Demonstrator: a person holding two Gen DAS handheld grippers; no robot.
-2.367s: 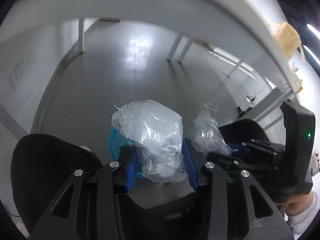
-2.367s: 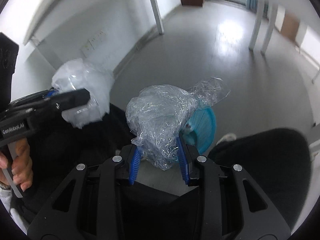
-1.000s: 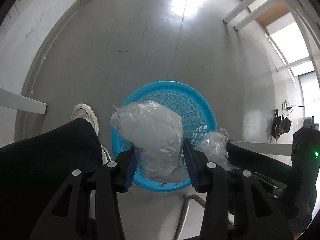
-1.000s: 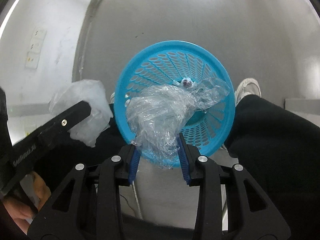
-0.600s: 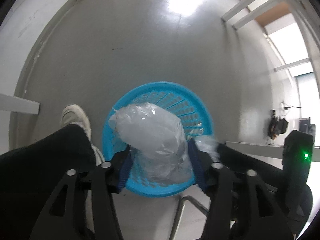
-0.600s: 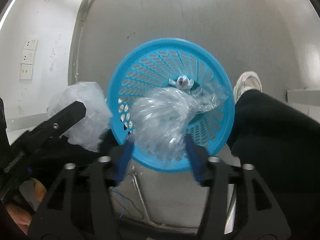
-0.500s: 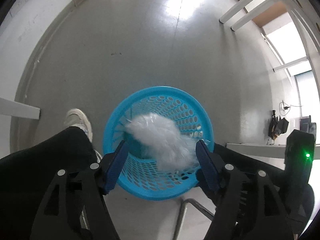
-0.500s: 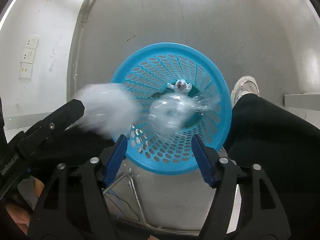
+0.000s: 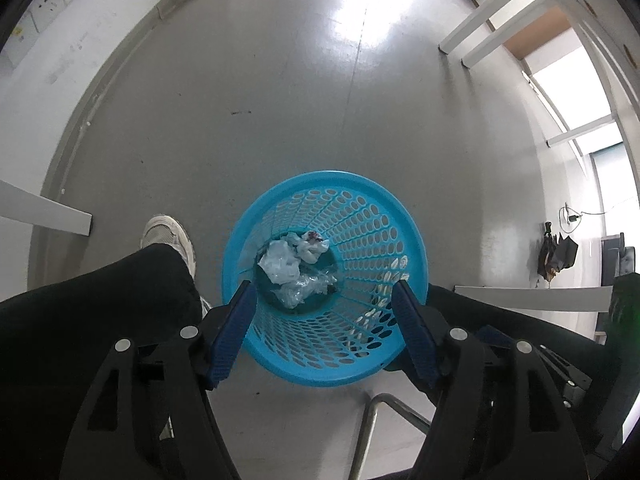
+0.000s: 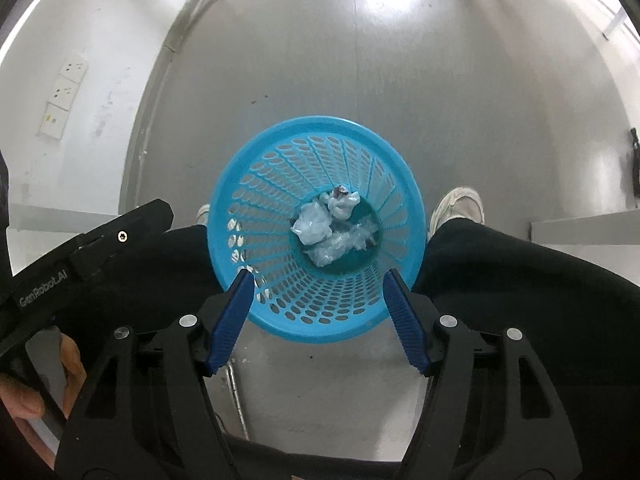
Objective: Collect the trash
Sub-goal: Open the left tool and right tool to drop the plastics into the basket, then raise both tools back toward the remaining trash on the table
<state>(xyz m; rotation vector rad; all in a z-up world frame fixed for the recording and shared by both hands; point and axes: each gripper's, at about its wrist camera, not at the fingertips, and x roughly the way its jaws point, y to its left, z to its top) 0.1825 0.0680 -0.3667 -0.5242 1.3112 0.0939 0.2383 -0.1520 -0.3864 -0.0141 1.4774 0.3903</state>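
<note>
Blue-padded, the left gripper [image 9: 324,332] and right gripper [image 10: 318,318] hang released and empty above the blue basket [image 10: 256,152], since the crumpled plastic trash [image 10: 332,236] lies at its bottom.

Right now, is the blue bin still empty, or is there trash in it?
Not empty: the blue bin has crumpled plastic wrap and a paper wad on its bottom.
</note>
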